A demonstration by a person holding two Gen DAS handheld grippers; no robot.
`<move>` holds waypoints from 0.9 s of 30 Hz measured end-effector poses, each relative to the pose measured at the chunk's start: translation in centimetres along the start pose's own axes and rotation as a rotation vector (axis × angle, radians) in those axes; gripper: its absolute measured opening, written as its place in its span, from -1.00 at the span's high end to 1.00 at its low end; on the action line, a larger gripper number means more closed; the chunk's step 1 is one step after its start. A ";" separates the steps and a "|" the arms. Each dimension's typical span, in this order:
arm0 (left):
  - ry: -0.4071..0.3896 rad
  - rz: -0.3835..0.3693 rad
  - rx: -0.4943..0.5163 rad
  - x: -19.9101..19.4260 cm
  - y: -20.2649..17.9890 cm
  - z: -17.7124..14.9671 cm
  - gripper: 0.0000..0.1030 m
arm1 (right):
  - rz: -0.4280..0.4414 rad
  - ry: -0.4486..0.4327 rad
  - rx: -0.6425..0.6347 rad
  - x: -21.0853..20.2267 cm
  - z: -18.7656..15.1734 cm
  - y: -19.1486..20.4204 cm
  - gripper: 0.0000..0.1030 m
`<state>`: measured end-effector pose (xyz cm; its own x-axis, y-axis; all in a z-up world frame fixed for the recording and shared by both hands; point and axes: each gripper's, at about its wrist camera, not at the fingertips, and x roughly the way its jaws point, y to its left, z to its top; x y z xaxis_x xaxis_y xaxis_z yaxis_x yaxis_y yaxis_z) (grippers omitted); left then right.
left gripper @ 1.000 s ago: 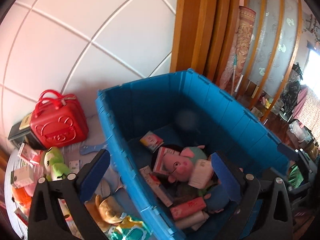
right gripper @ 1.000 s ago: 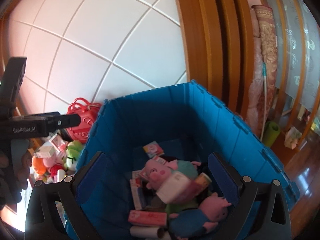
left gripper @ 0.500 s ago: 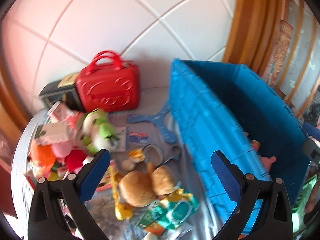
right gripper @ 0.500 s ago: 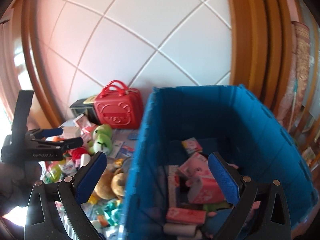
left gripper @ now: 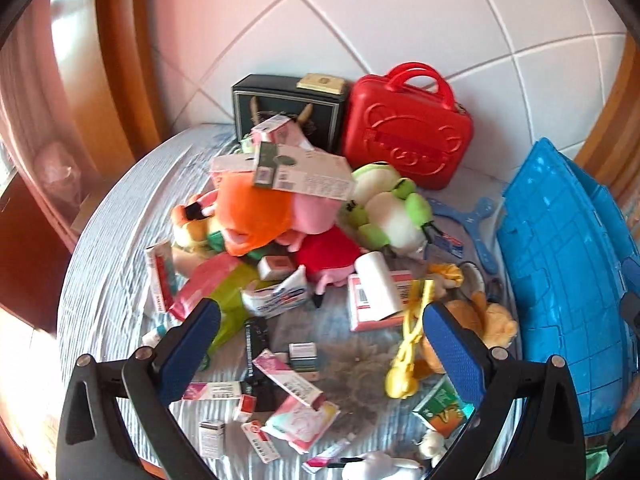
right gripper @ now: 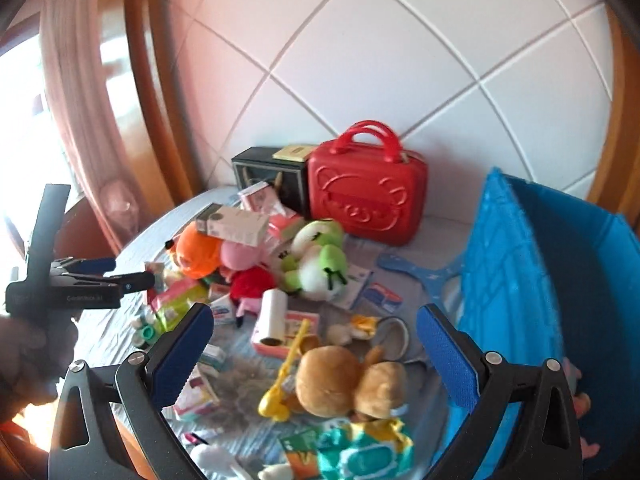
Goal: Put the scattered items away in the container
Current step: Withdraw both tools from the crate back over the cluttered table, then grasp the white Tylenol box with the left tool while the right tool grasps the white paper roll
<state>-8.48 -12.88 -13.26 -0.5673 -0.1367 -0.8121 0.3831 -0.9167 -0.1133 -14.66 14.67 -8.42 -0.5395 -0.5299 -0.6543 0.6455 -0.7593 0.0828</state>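
Observation:
A blue plastic crate (left gripper: 560,280) (right gripper: 532,280) stands at the right of a round table. Scattered items cover the table: plush toys, small boxes, packets. An orange plush (left gripper: 252,212), a green frog plush (left gripper: 392,208) (right gripper: 320,260), a brown bear plush (right gripper: 348,380) (left gripper: 488,320) and a yellow clip toy (left gripper: 408,344) lie among them. My left gripper (left gripper: 320,336) is open and empty above the boxes; it also shows in the right wrist view (right gripper: 120,272). My right gripper (right gripper: 312,336) is open and empty above the brown bear.
A red toy suitcase (left gripper: 404,132) (right gripper: 364,188) and a black box (left gripper: 288,108) stand at the back against the tiled wall. A blue boomerang (left gripper: 468,220) lies beside the crate. Wooden frames and a curtain (right gripper: 80,100) stand on the left.
Both grippers have swung left, from over the crate's inside to over the scattered pile on the table. Both stay open and empty.

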 end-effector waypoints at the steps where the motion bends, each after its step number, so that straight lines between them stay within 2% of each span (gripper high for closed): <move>1: 0.008 0.014 -0.015 0.4 1.6 -0.1 -0.99 | 0.009 0.014 -0.009 1.3 -0.1 1.3 -1.00; 6: 0.036 0.053 -0.072 1.6 8.5 -0.5 -0.99 | 0.038 0.070 -0.020 6.6 -0.4 5.5 -1.00; 12: 0.060 0.077 -0.092 3.3 13.8 -0.4 -0.99 | 0.019 0.129 -0.025 11.3 -0.9 8.4 -1.00; 20: 0.094 0.089 -0.105 7.1 18.3 -0.3 -0.99 | -0.023 0.197 -0.047 16.7 -2.1 10.6 -1.00; 27: 0.116 0.112 -0.103 12.7 20.9 -0.7 -0.98 | -0.060 0.243 -0.092 22.2 -3.4 12.0 -1.00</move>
<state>-7.14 -33.55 -26.34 -0.4314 -0.1859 -0.8828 0.5154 -0.8539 -0.0721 -17.05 -4.92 -24.55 -0.4400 -0.3700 -0.8182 0.6682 -0.7436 -0.0231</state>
